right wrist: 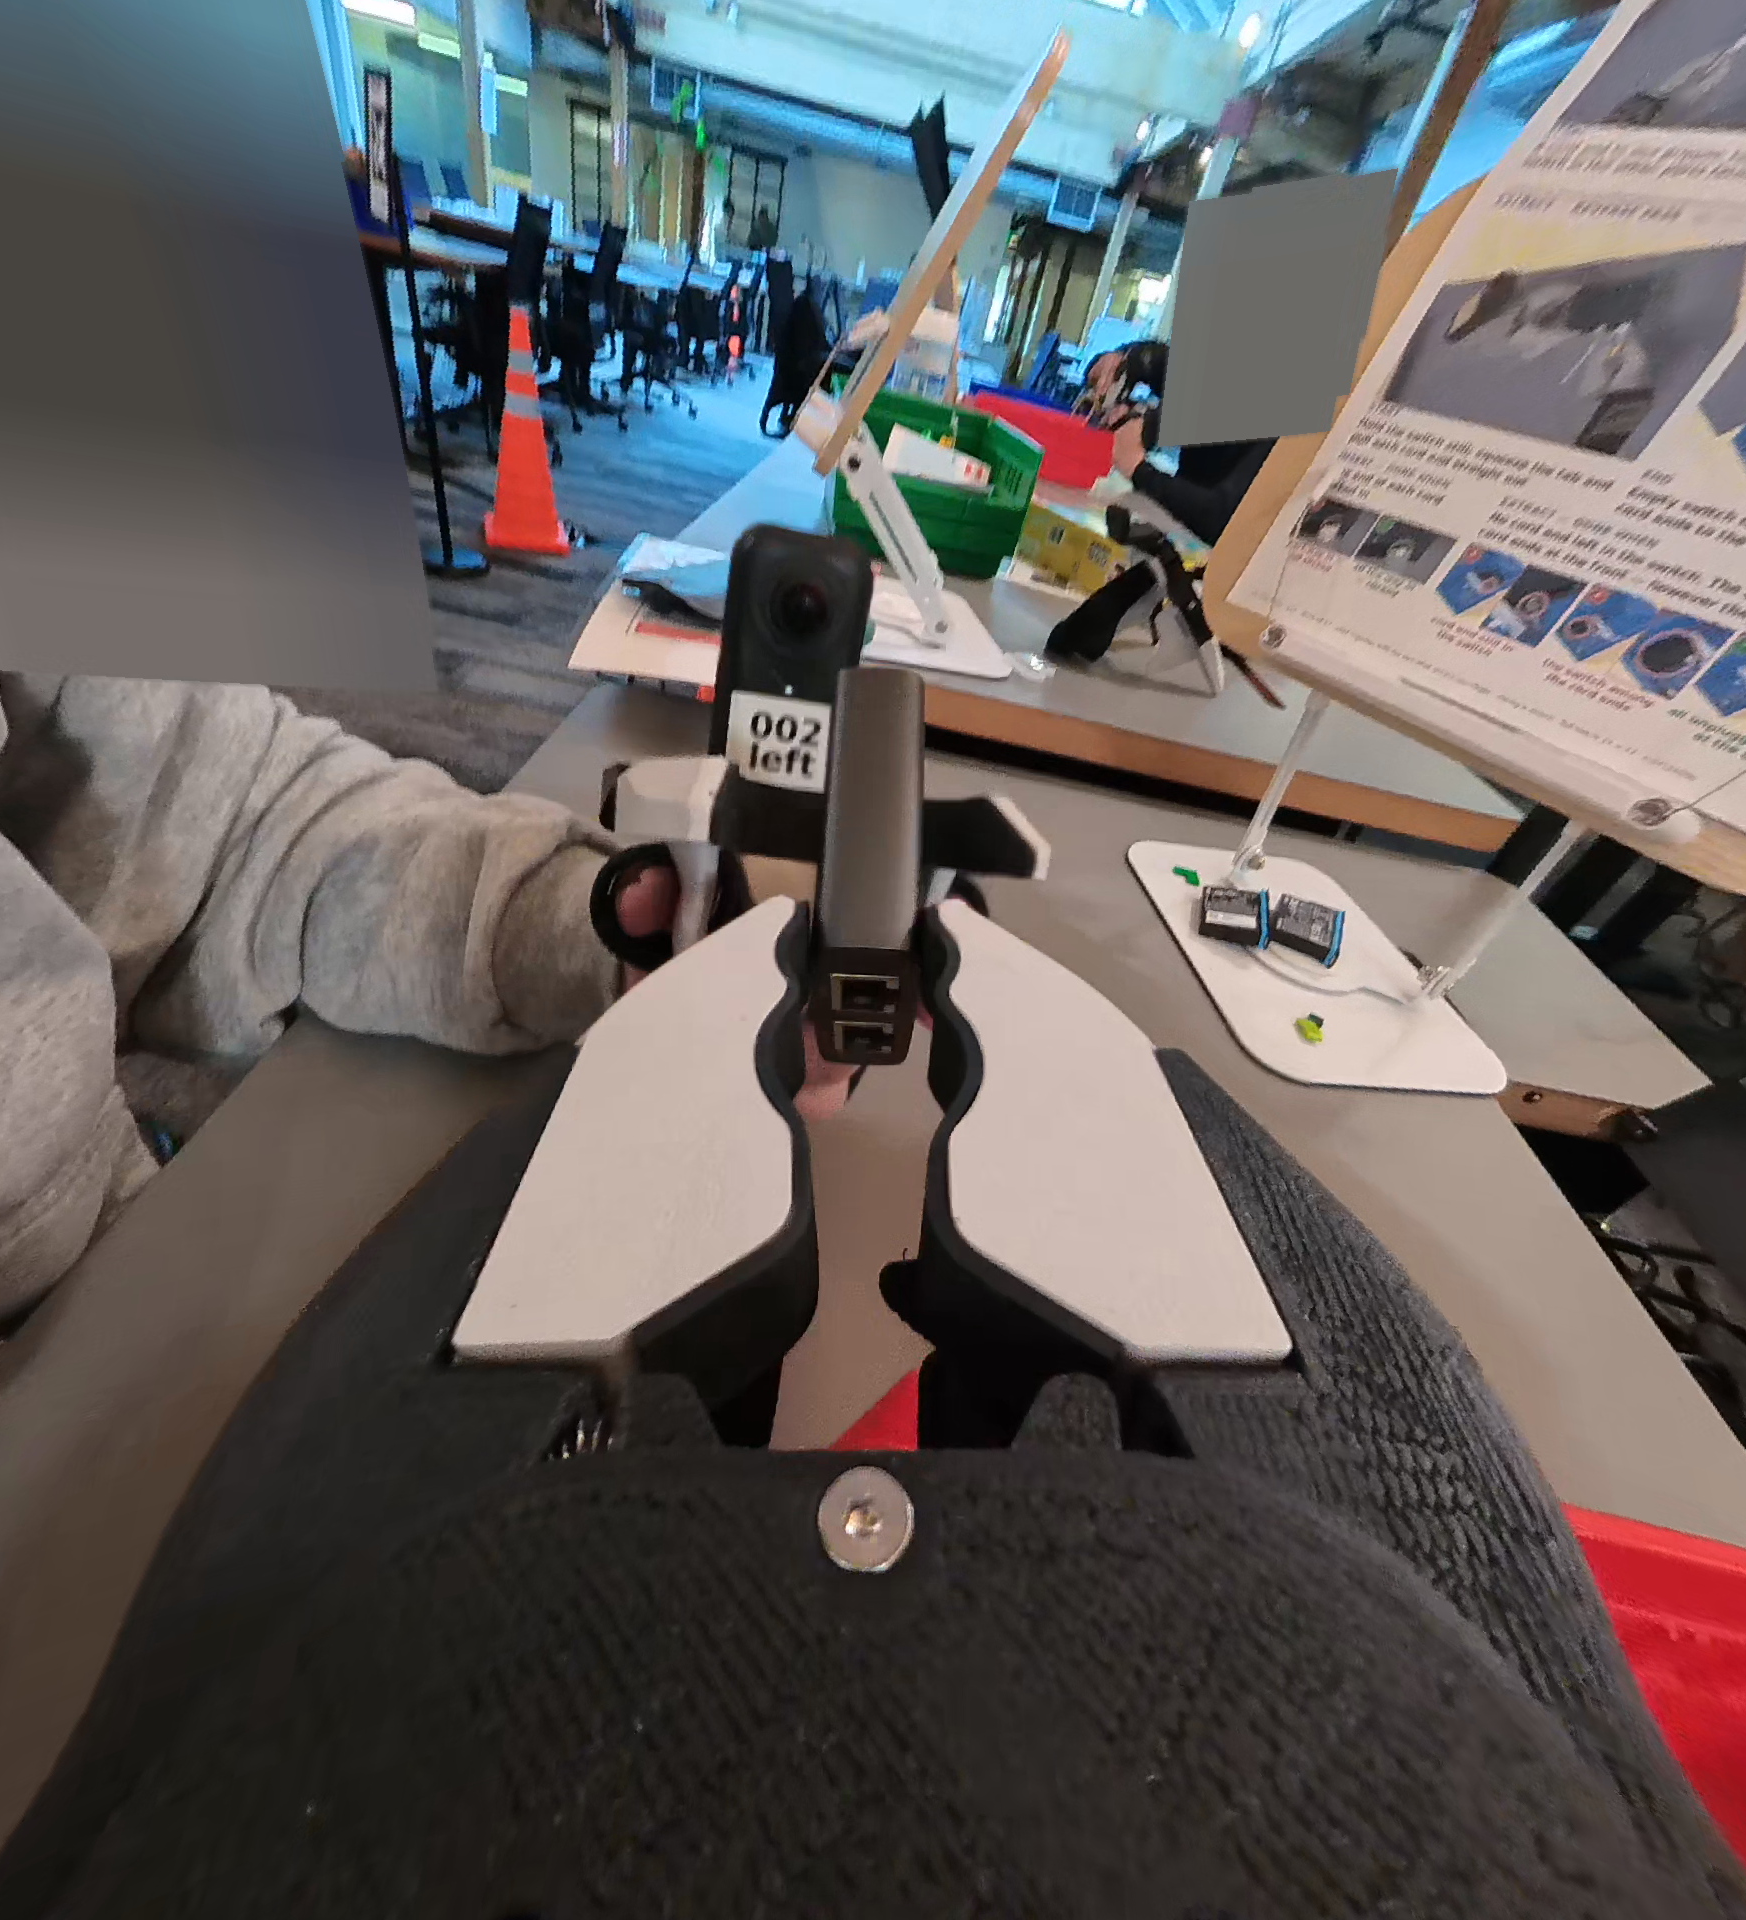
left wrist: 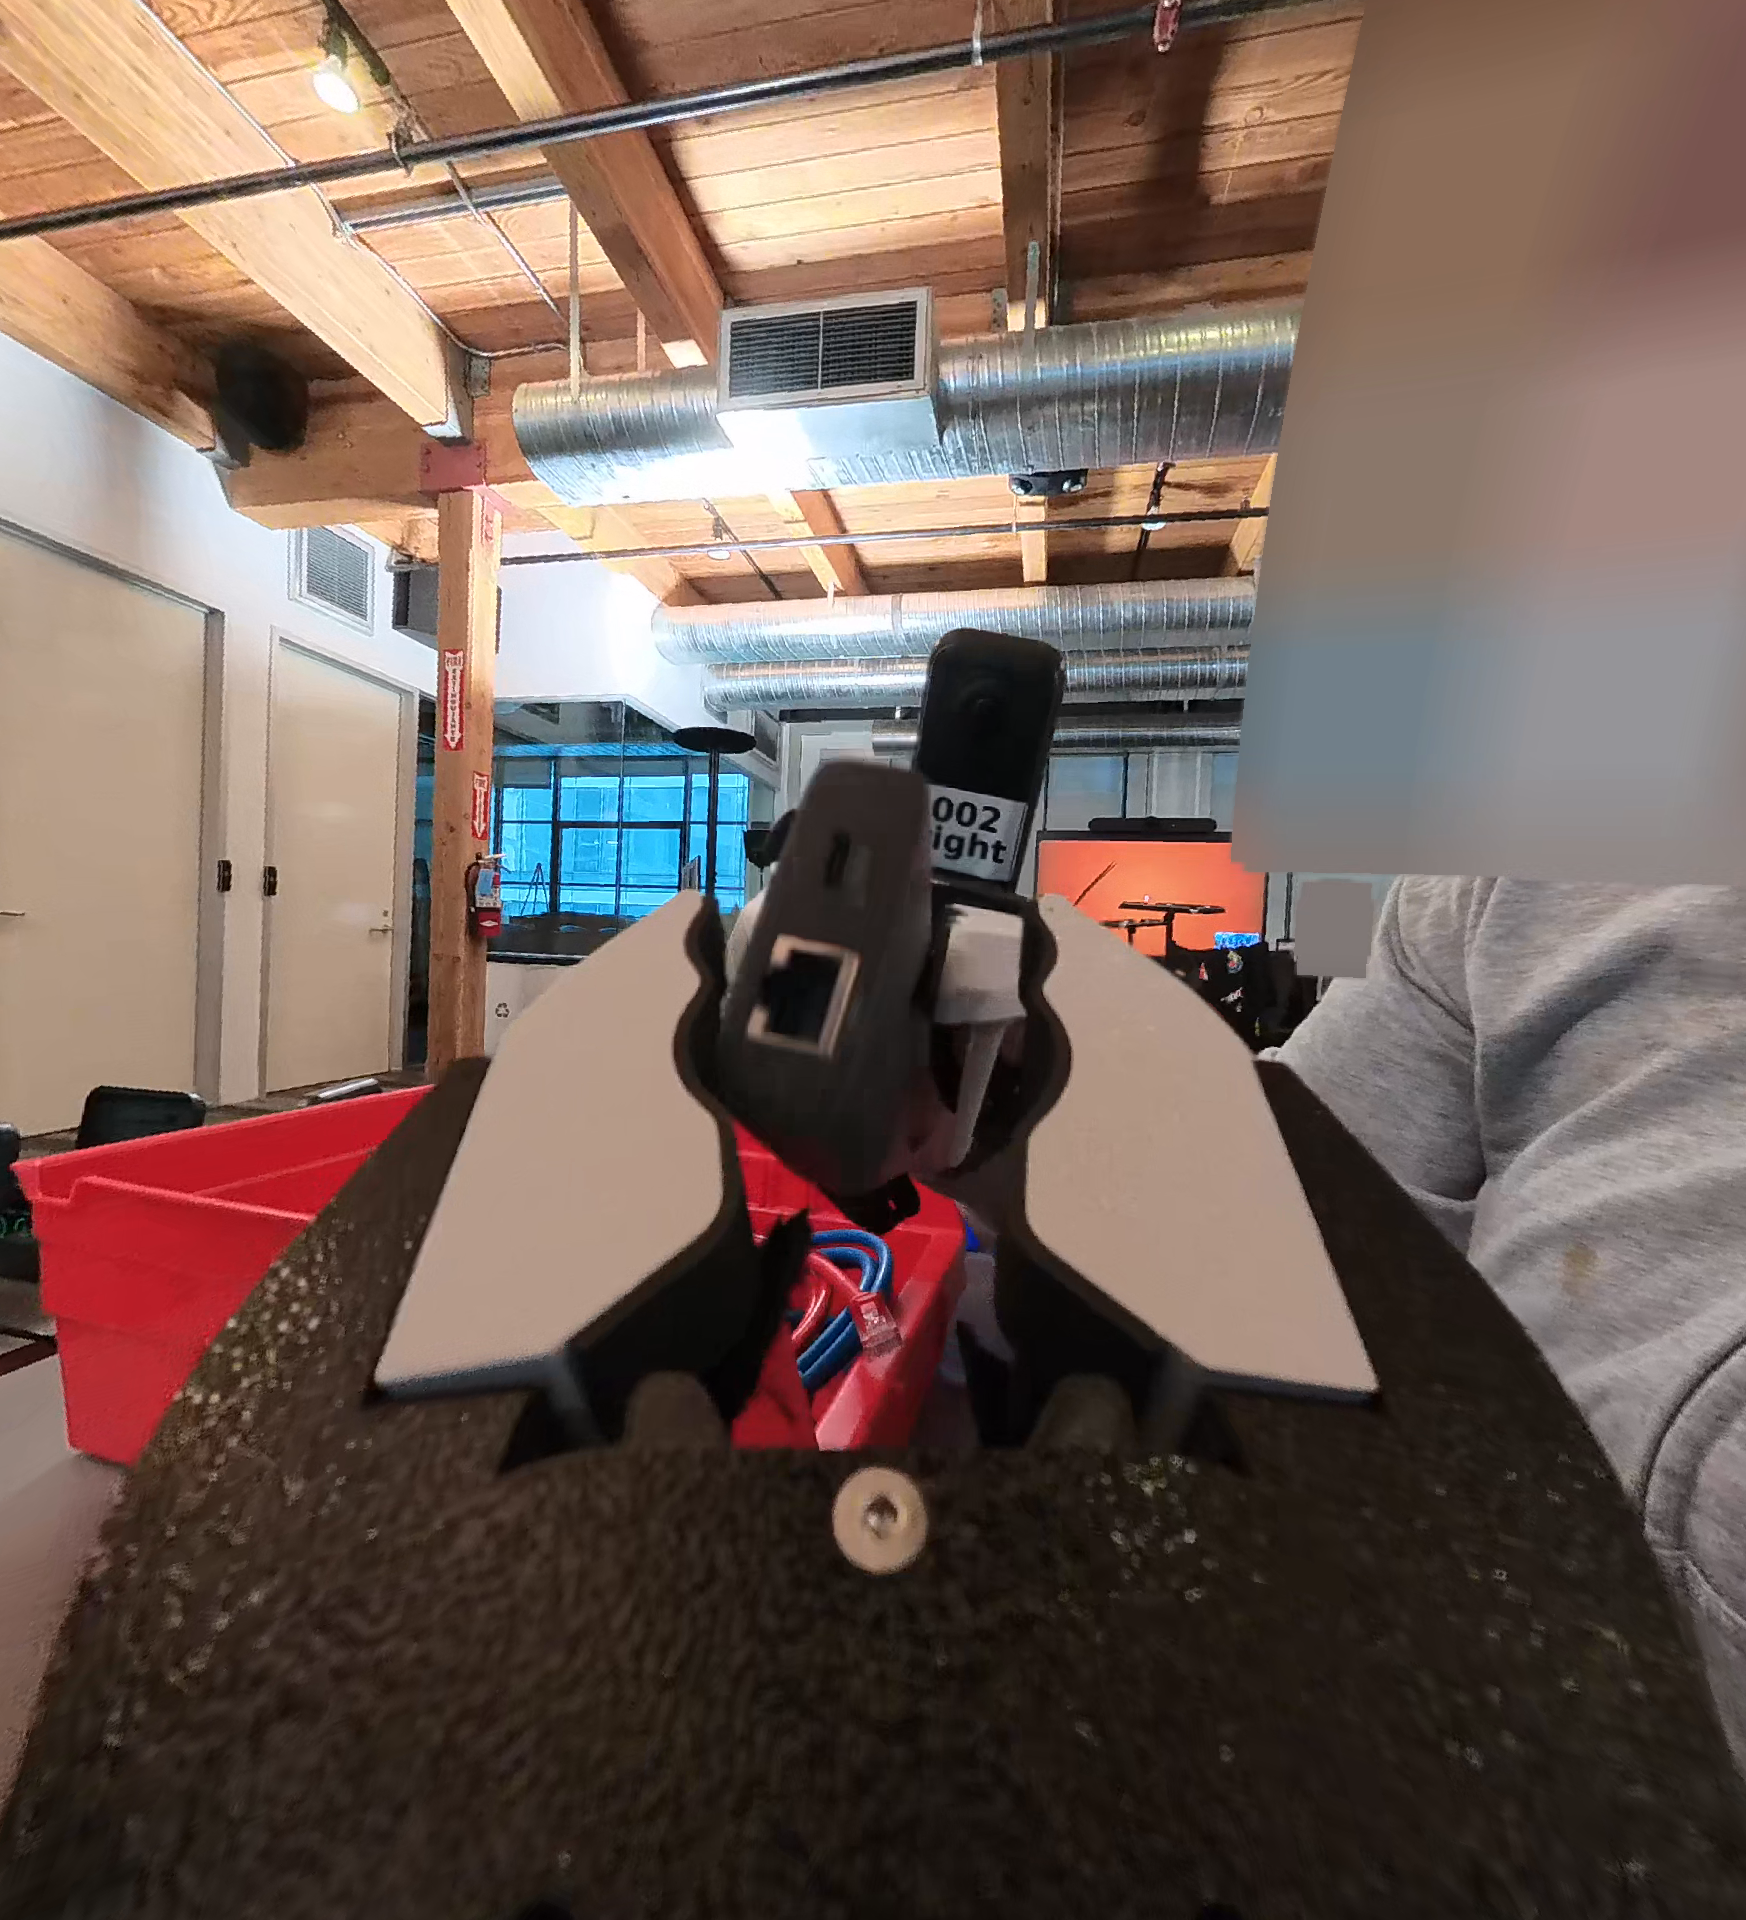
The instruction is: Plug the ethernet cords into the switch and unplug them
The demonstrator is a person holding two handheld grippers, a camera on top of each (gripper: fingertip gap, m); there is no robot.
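Observation:
A dark grey network box [right wrist: 867, 831] with two sockets on its near end is pinched between the fingertips of my right gripper [right wrist: 864, 920], held above the grey table [right wrist: 1212, 1195]. In the left wrist view the same box [left wrist: 807, 1039] shows one socket. It sits tilted between the fingers of my left gripper [left wrist: 874, 935], which stand wider than the box, touching on the left with a gap on the right. The two grippers face each other. A red bin [left wrist: 173, 1247] below holds a coiled blue cable [left wrist: 838, 1309] with a red plug.
A person's grey sleeve [right wrist: 277, 862] reaches in from the left. An instruction board on a stand [right wrist: 1575, 416] leans at the right, its white base [right wrist: 1368, 1039] bearing two small black packs [right wrist: 1264, 920]. Behind are a green bin [right wrist: 942, 478] and an orange cone [right wrist: 524, 447]. Both grippers' tips are close together, under 4 cm apart.

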